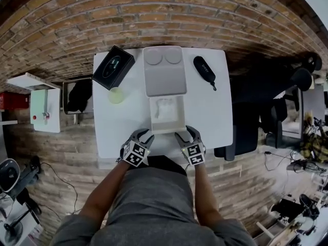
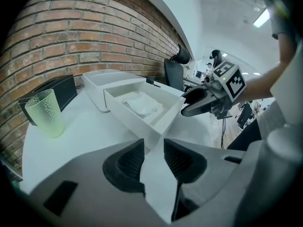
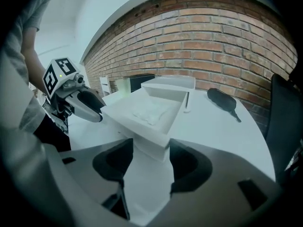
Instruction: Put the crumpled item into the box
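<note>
A white, open-topped box (image 1: 166, 129) stands square on the white worktop, its near-left corner between the jaws of the left claw (image 1: 145, 137) and its near-right corner between those of the right claw (image 1: 183, 136). The crumpled item (image 1: 164, 108), a pale white wad, lies inside on the box floor, just beyond both claws.

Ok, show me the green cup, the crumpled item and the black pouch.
green cup (image 2: 45, 113), left gripper view, middle of its side wall.
crumpled item (image 2: 141, 103), left gripper view, centre of its wrinkled top.
black pouch (image 3: 220, 99), right gripper view, middle of its body.
</note>
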### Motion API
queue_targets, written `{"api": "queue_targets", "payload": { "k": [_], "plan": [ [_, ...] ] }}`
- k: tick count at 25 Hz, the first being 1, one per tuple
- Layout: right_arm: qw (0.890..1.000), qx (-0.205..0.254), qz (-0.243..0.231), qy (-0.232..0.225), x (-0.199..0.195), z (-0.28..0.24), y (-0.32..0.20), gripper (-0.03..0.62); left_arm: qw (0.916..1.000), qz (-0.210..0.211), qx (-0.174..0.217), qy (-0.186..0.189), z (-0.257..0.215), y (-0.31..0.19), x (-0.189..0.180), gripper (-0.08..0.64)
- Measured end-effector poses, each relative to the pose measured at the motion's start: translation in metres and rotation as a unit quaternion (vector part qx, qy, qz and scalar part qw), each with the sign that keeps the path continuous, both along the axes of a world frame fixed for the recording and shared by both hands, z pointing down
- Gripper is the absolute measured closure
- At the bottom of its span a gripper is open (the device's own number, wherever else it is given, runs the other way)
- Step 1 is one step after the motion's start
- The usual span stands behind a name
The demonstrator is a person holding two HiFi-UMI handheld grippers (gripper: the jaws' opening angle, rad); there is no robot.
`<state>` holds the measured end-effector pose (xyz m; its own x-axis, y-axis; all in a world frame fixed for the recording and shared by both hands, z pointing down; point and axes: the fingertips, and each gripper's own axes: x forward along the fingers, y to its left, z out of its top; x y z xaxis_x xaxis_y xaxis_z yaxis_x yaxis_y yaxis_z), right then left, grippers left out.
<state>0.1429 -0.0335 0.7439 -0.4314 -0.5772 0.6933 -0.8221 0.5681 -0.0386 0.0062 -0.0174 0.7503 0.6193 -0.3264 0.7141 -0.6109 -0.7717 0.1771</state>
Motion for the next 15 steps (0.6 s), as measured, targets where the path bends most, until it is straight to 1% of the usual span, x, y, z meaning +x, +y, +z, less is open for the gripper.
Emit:
{"api": "queue_targets", "payload": {
  "k": [2, 9, 15],
  "plan": [
    [1.000, 0.002, -0.001, -0.001, 0.0010, 0.0001, -0.0009, 0.357, 1.0000, -0.003, -0.002, -0.001, 0.0010, -0.0007, 0.0012, 0.455],
    [1.000, 0.004, -0.001, -0.012, 0.0009, 0.0005, -0.0007, 0.360, 1.0000, -0.002, 0.000, -0.009, 0.0027, -0.0001, 0.0063, 0.468],
    [1.000, 0.009, -0.002, -0.022, 0.0013, 0.0005, -0.0013, 0.360, 0.9996, -0.015, 0.004, -0.024, 0.0021, -0.0003, 0.0072, 0.466]
  ]
}}
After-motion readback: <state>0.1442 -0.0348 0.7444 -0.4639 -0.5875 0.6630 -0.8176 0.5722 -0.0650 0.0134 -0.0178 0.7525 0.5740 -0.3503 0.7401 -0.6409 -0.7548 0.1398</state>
